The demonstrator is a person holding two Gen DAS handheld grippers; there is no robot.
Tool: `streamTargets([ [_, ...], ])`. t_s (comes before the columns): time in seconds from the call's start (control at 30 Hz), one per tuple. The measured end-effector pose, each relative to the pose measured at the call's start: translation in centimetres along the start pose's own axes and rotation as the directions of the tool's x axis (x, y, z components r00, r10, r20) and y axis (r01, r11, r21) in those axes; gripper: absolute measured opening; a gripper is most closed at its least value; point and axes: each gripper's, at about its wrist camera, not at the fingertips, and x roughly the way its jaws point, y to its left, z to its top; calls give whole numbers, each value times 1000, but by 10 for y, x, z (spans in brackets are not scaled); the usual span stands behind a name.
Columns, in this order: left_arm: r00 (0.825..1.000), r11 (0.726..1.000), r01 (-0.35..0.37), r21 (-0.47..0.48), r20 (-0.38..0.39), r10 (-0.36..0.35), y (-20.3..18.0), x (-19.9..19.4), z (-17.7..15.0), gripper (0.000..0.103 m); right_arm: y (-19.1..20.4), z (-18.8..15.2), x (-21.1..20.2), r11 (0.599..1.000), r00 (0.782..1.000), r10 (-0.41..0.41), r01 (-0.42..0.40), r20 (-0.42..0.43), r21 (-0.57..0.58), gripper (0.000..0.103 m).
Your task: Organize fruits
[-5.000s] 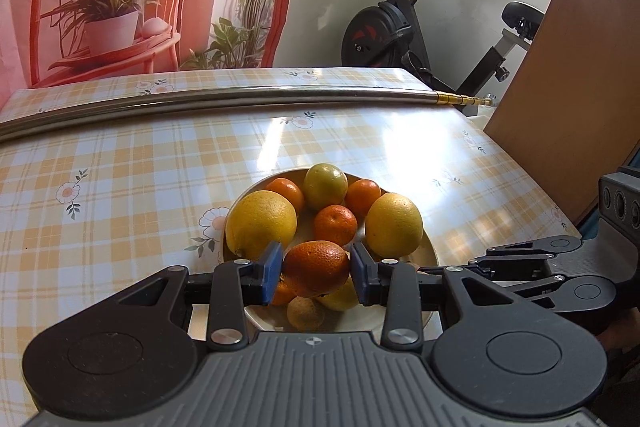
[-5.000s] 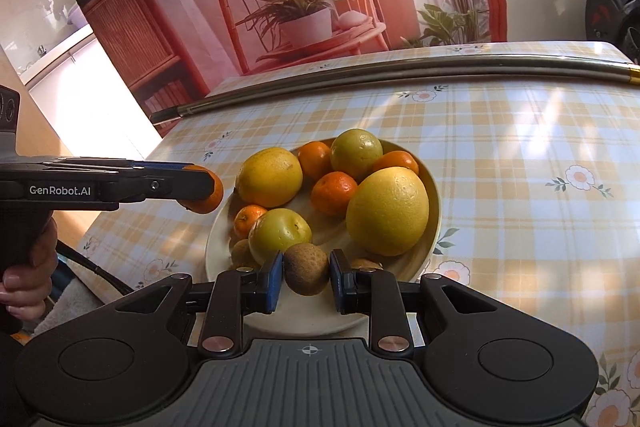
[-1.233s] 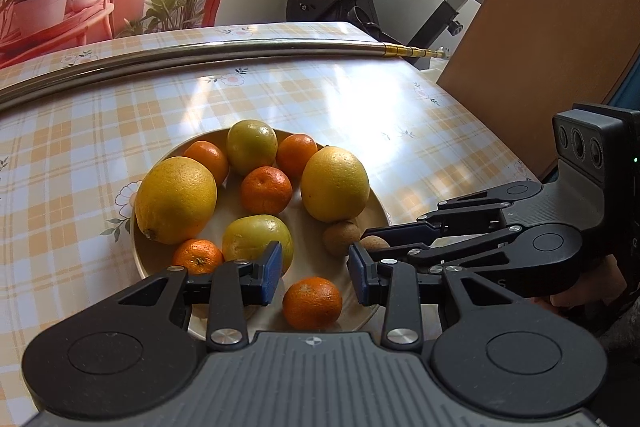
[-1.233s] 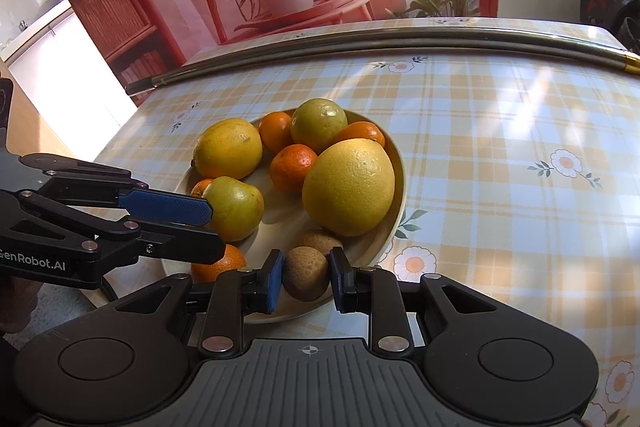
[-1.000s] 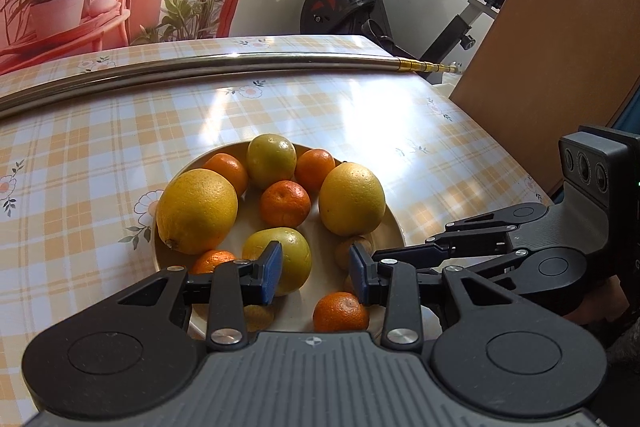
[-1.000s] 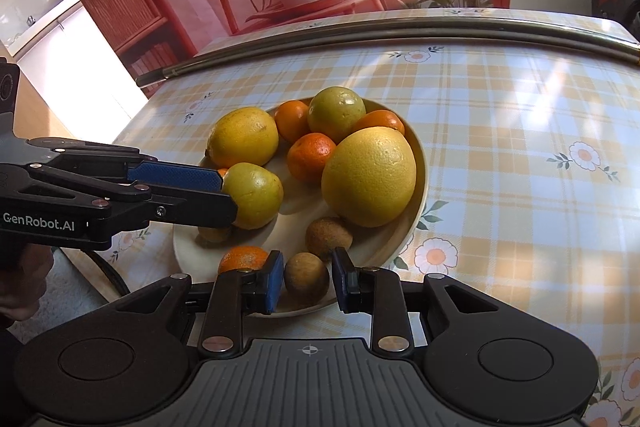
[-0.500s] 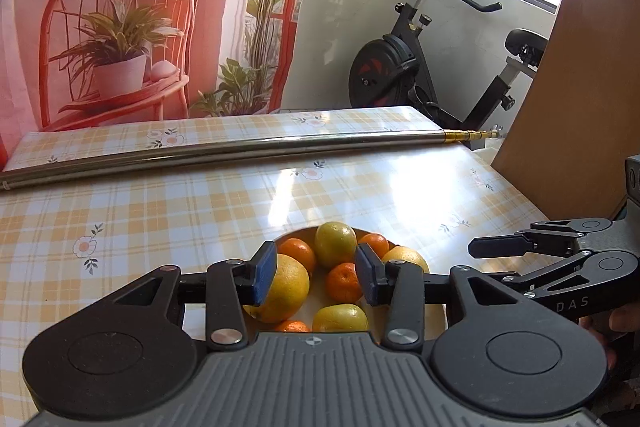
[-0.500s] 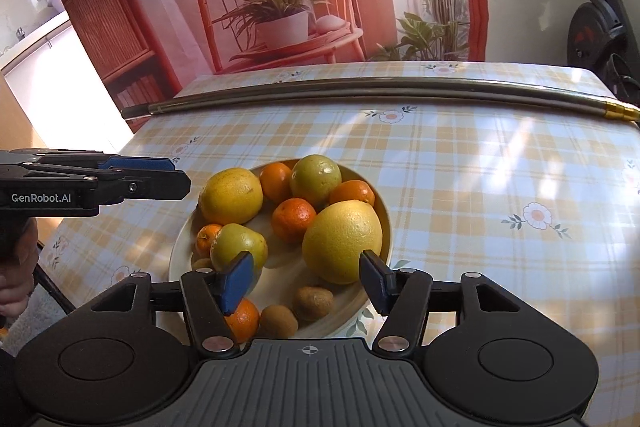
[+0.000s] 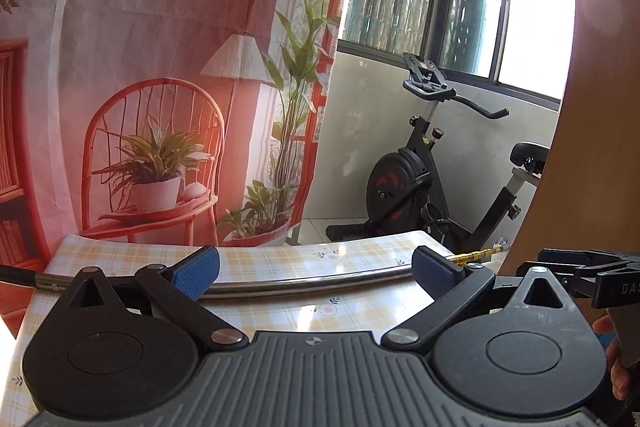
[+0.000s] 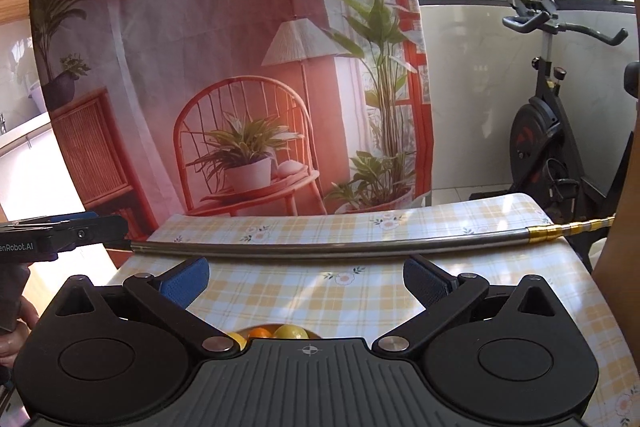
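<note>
Both grippers are raised and pulled back from the table. My left gripper (image 9: pixel 316 273) is wide open and empty; the fruit plate is hidden below its body. My right gripper (image 10: pixel 306 281) is wide open and empty too. In the right wrist view only the tops of an orange (image 10: pixel 262 331) and a yellow-green fruit (image 10: pixel 290 331) on the plate's far rim (image 10: pixel 276 325) show just above the gripper body. The right gripper shows at the right edge of the left wrist view (image 9: pixel 588 273), and the left gripper at the left edge of the right wrist view (image 10: pixel 64 233).
A checked tablecloth (image 10: pixel 360 291) covers the table. A long metal rod (image 10: pixel 340 247) lies across its far side. A printed backdrop hangs behind. An exercise bike (image 9: pixel 432 163) stands at the back right. A brown board (image 9: pixel 600 107) rises at the right.
Both grippers have lifted and tilted up away from the plate and opened wider. The fruit has dropped almost wholly out of view.
</note>
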Motion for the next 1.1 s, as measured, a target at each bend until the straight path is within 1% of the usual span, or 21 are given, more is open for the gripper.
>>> streamTargets([
  [0.17, 998, 999, -25, 28, 58, 24, -15, -18, 20, 103, 0, 29, -31, 1000, 996, -8, 8, 86, 0, 103],
  [0.27, 996, 999, -33, 23, 85, 31, -21, -26, 28, 103, 3, 42, -45, 1000, 991, -21, 23, 131, -7, 103],
  [0.4, 992, 1000, -22, 21, 123, 19, -26, -39, 38, 103, 8, 54, -63, 1000, 985, -22, 25, 172, -19, 103],
  [0.53, 988, 998, -47, 44, 150, 39, -35, -50, 41, 103, 15, 60, -78, 998, 977, -38, 47, 209, -37, 103],
  [0.73, 980, 991, -89, 98, 185, 70, -47, -59, 42, 103, 19, 64, -91, 998, 972, -34, 45, 232, -39, 103],
  [1.1, 978, 987, -103, 123, 193, 78, -52, -63, 44, 103, 19, 62, -97, 998, 970, -40, 51, 238, -40, 103],
])
